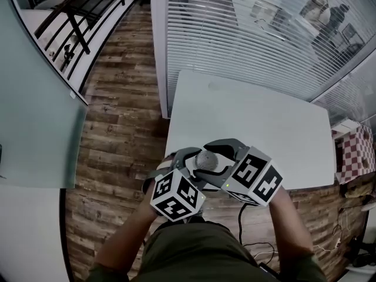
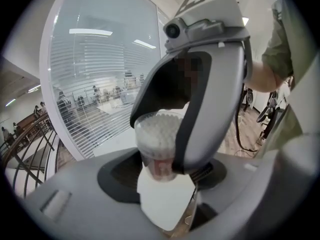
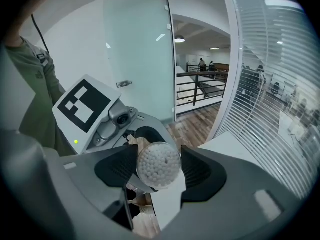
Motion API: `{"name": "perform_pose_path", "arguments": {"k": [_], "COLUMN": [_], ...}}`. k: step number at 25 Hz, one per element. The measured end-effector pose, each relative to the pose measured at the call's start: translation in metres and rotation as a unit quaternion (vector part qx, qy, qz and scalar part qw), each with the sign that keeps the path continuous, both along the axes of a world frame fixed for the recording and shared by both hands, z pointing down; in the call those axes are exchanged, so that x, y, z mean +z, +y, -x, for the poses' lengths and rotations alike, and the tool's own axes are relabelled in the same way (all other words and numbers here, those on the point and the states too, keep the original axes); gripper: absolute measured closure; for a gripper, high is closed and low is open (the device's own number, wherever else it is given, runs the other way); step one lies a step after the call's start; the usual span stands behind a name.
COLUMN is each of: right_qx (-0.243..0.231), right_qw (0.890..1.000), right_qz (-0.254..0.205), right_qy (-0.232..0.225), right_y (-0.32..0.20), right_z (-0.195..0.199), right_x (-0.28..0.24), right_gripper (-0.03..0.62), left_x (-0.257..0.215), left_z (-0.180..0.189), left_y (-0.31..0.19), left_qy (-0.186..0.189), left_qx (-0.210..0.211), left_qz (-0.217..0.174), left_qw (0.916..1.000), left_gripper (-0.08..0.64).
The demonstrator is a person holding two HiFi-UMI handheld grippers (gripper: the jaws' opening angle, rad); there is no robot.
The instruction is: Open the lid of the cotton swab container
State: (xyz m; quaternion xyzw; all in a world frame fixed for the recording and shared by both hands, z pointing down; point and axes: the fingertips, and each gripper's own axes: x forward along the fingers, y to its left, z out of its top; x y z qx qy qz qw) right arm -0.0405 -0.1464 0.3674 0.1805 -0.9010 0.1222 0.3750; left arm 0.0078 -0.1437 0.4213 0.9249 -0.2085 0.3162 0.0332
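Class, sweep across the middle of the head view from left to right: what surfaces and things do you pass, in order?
Pale green frosted glass panel → brown wooden plank floor → white rectangular table → red-and-white checked surface at the right edge.

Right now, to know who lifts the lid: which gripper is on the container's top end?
The right gripper: its jaws clamp the cotton swab container at the swab-tip end. The left gripper grips the labelled bottom.
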Motion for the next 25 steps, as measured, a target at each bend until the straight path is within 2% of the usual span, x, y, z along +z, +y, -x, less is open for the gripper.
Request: {"name": "perform_pose_path", "arguments": {"k": [13,25], "right_qx": [0.001,0.009], "right_qw": [0.996,0.985], "right_qz": [-0.017,-0.037], "right_qy": [-0.082,-0.17], "right_y": [0.004,0.005], "right_z": [-0.013,-0.018], "right_x": [-0.02,-0.041], "right_gripper": [0.321,0.321], "left_x": [-0.015,-0.026], "left_z": [-0.011,-0.015], "left_y": [0.005,0.009], "left_qy": [0.031,0.052], "left_qx": [0.007,0.011], "left_qz": [-0.003,-0.004], "left_qw": [0.9995,0.9986], "left_gripper": [0.293,0.295]}}
